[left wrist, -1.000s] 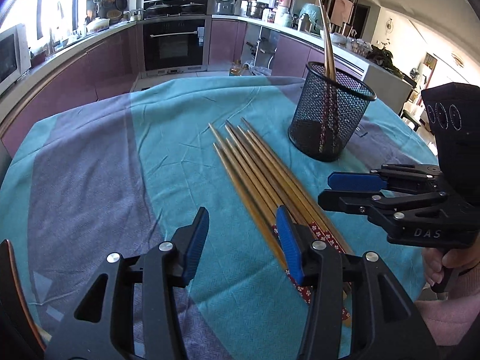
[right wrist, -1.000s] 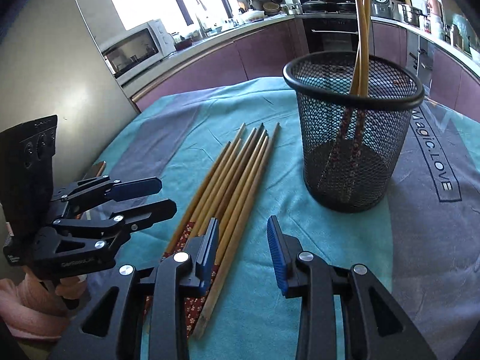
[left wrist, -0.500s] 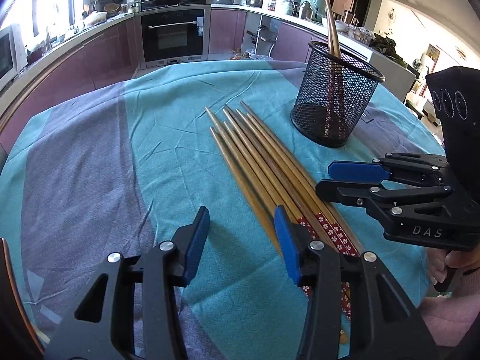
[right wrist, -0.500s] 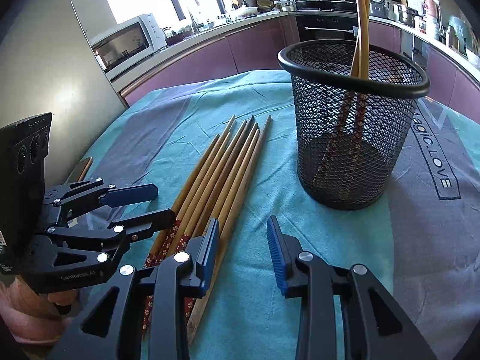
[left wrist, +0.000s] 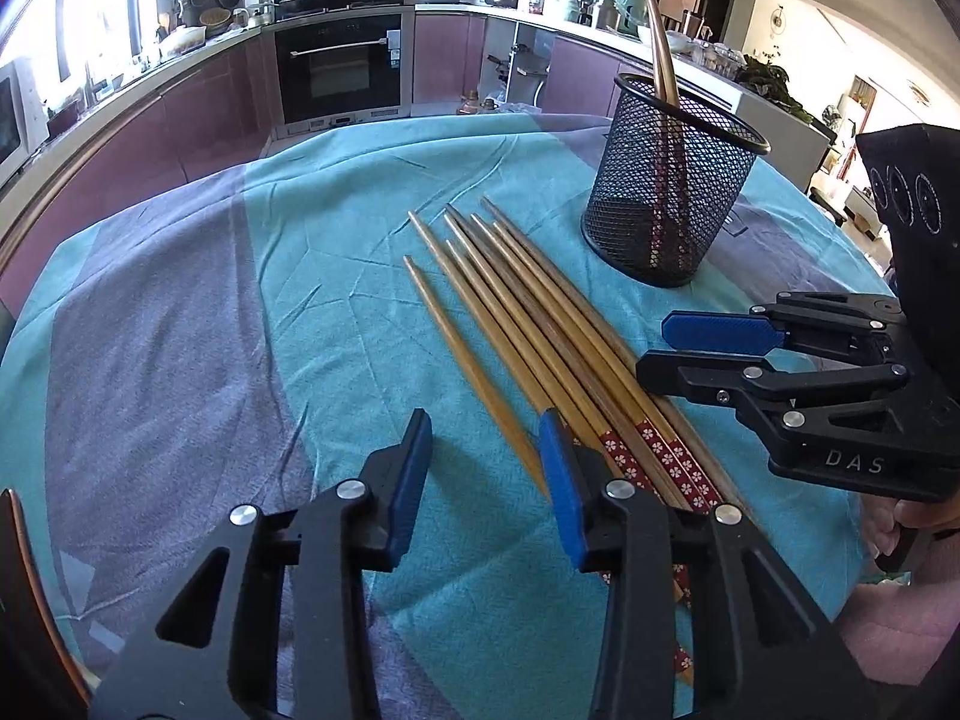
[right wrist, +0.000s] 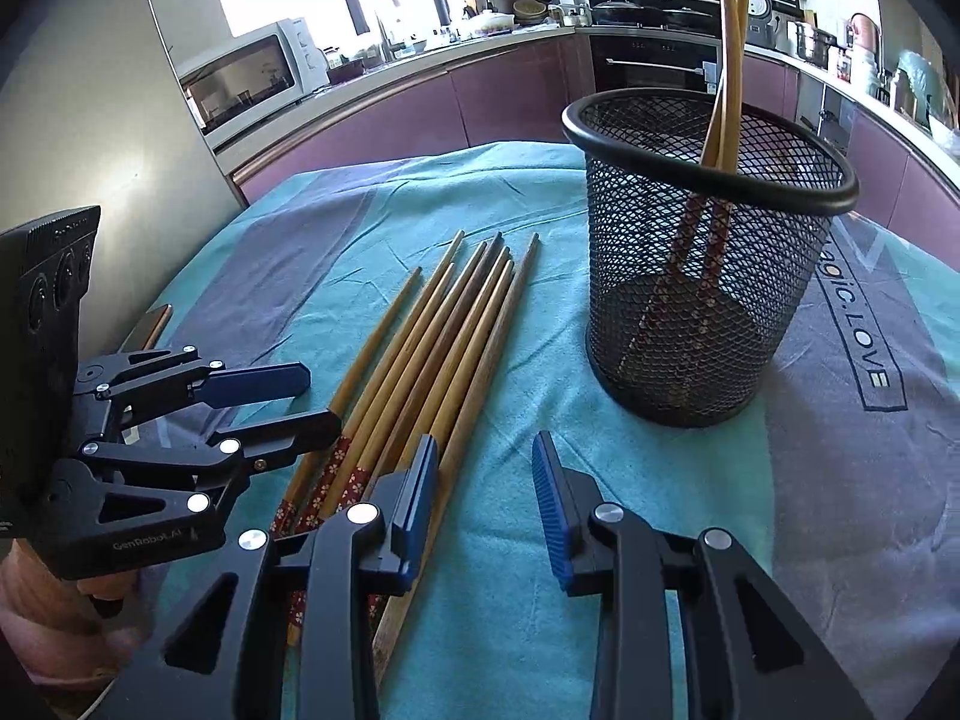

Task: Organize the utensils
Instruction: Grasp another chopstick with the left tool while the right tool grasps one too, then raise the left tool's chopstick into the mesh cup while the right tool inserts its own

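The left gripper has pulled its blue pads a bit closer together than a second ago, and one chopstick now lies a little apart from the rest, at the left of the row. That chopstick's thick end sits in the gap between the pads, close to the right pad, but the pads do not squeeze it, so this claw is loose and holds nothing.

The right gripper at the bottom of its own view has not changed. Its pads stand apart over the blue-green tablecloth, and nothing is between them, so it is loose too. Its left pad is just beside the thick ends of the chopsticks.

The chopsticks lie flat in a row in the middle of both views, side by side, with red flower ends near the grippers and thin tips pointing away.

Farther back, at the upper right of both views, a black mesh cup stands upright on the cloth. Two chopsticks already lean inside it, red ends down.

Behind the table, at the top, is a kitchen with an oven and a microwave
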Available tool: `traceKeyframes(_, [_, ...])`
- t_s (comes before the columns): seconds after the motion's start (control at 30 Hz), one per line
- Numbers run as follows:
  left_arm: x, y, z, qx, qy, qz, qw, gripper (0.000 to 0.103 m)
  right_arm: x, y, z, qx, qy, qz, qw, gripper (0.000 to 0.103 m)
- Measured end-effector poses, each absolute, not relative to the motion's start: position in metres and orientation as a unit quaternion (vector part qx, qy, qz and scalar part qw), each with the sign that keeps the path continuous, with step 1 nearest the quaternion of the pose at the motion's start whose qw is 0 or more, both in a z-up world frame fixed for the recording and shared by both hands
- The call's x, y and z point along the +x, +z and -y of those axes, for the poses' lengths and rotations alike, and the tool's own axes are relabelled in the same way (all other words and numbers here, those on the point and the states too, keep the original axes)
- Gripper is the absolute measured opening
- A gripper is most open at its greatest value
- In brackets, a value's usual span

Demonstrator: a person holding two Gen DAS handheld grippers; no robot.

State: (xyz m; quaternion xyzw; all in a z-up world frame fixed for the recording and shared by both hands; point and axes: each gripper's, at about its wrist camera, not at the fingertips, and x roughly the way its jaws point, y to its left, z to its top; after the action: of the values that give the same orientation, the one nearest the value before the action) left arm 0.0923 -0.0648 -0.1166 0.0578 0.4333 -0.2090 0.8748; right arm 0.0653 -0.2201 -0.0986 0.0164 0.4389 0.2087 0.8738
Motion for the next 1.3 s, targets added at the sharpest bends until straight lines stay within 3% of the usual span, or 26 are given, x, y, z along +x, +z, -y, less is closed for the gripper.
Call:
traceKeyframes(0.23, [0.097,-0.12,0.063,0.054,-0.213,-0.437,0.872,0.022,0.068,-0.098,0.215,0.0,0.199,-0.437,0.877,0.031])
traceKeyframes(0.5, [0.106,-0.12,0.065,0.054,-0.203,-0.439,0.873,0.021,0.078,-0.1,0.204,-0.02,0.182,-0.434,0.882,0.029])
traceKeyframes(0.6, [0.109,-0.121,0.066,0.049,-0.2,-0.44,0.874,0.02,0.08,-0.1,0.206,-0.014,0.181,-0.433,0.883,0.024])
traceKeyframes(0.73, [0.112,-0.12,0.064,0.034,-0.191,-0.44,0.877,0.015,0.08,-0.101,0.213,0.008,0.188,-0.435,0.88,0.008])
traceKeyframes(0.9, [0.111,-0.12,0.056,0.003,-0.184,-0.442,0.878,0.009,0.078,-0.099,0.222,0.034,0.187,-0.43,0.883,0.006])
traceKeyframes(1.3, [0.101,-0.116,0.06,0.001,-0.209,-0.439,0.874,0.008,0.06,-0.09,0.222,0.027,0.247,-0.423,0.871,0.006])
